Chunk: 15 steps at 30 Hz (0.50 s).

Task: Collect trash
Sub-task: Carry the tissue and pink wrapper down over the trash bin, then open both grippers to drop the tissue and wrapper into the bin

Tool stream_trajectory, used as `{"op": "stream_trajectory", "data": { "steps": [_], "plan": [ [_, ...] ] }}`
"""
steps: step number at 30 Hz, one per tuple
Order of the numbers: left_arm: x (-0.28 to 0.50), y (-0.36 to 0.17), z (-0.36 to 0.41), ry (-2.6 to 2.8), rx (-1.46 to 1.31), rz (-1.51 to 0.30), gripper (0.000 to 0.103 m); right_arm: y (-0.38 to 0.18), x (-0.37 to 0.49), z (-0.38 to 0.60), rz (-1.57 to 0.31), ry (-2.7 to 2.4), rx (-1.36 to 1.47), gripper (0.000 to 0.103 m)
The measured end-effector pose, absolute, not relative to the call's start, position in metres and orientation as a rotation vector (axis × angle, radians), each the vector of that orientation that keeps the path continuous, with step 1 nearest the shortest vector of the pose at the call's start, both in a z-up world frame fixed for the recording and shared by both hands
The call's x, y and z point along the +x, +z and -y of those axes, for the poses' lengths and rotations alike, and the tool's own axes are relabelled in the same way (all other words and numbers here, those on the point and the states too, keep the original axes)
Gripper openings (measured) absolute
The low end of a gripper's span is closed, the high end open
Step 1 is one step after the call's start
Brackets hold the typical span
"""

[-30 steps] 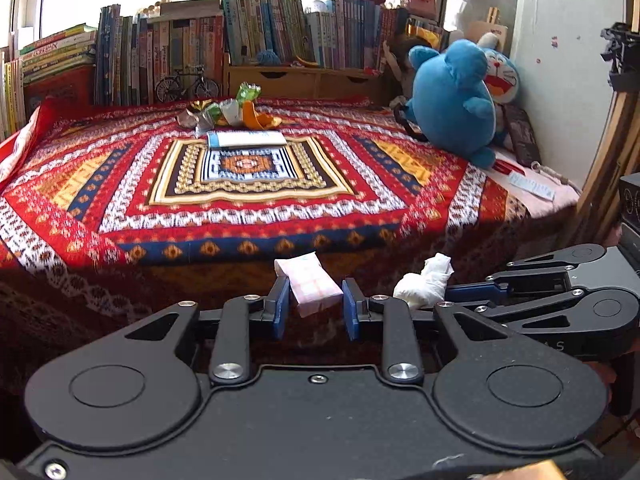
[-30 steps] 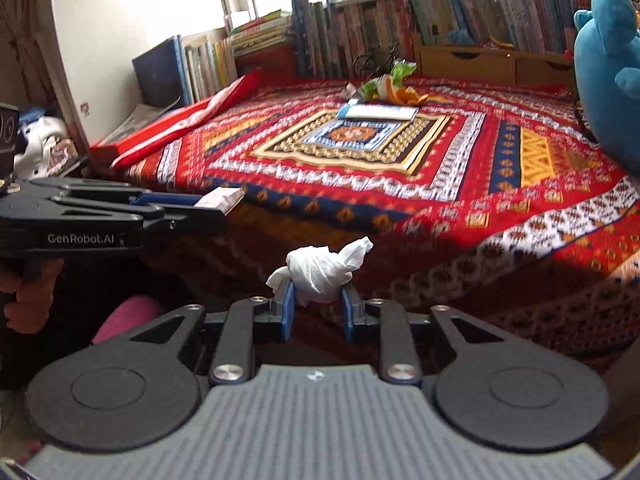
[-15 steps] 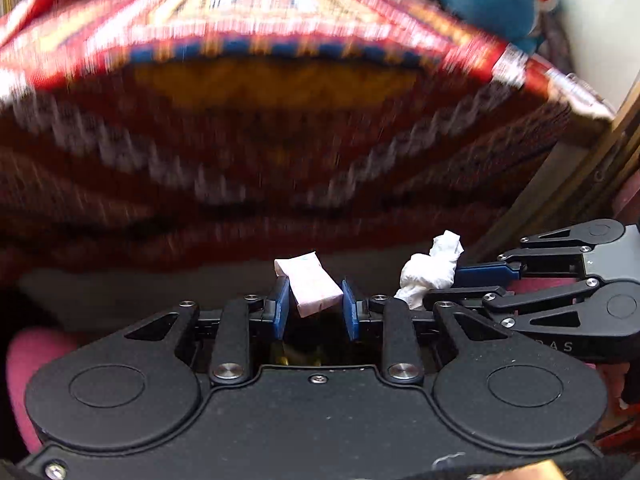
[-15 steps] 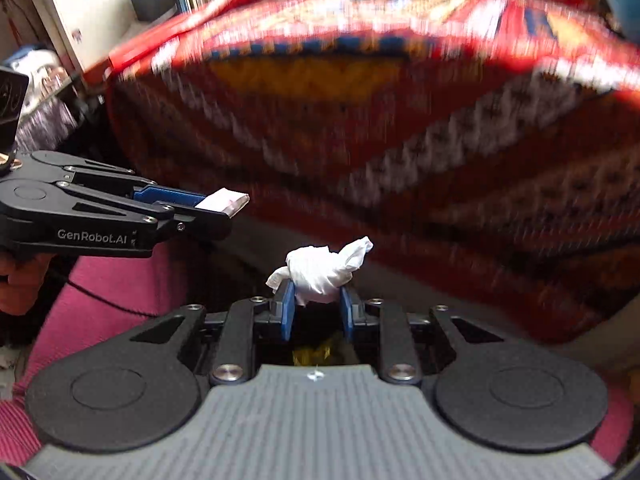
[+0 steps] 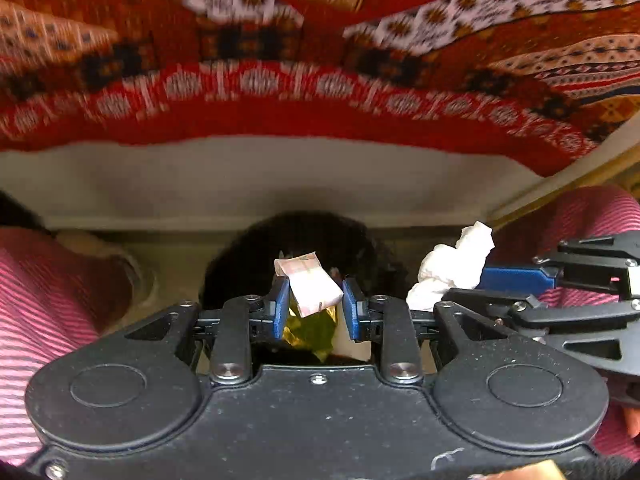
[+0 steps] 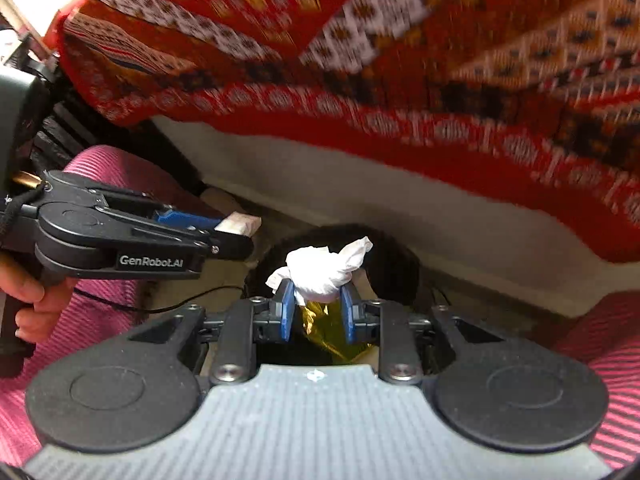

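— Left tongs (image 5: pixel 312 304)?
— Clenched on a small folded pinkish paper packet (image 5: pixel 310 286), held above a dark round bin opening (image 5: pixel 304 236) with crinkled yellow-gold foil wrapper (image 5: pixel 310 332) just beneath.
— Right tongs (image 6: pixel 316 306)?
— Clamped around a crumpled white tissue wad (image 6: pixel 322 270), just right of the left pair, over the same bin below the red patterned bedspread (image 6: pixel 400 80).

Bed (image 5: pixel 280 172) with pale base board, draped in red patterned blanket (image 5: pixel 320 92) hanging over its edge, pale floor (image 6: pixel 224 284) below, black-lined trash bin (image 6: pixel 396 264) standing on it beside bed
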<state>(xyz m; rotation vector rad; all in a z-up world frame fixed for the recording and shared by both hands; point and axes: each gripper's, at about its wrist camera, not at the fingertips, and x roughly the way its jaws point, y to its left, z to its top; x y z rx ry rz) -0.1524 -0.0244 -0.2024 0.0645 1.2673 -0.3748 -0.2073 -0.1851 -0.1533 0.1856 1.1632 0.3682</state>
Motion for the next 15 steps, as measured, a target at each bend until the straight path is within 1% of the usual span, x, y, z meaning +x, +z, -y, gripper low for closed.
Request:
{"op": "stream_trajectory", "data": {
  "steps": [6, 13, 14, 15],
  "plan": [
    [-0.150, -0.220, 0.023, -0.366, 0.081, -1.296, 0.026, -0.168, -0.200, 0.183, -1.203, 0.366, 0.211, 0.032],
    [-0.148, -0.227, 0.024, -0.363, 0.072, -1.307, 0.027, -0.173, -0.193, 0.181, -1.225, 0.370, 0.212, 0.034],
    [-0.148, -0.227, 0.025, -0.362, 0.073, -1.307, 0.027, -0.173, -0.192, 0.181, -1.224, 0.372, 0.211, 0.035],
    [-0.148, -0.227, 0.025, -0.362, 0.073, -1.307, 0.027, -0.172, -0.192, 0.181, -1.223, 0.373, 0.209, 0.039]
  ]
}}
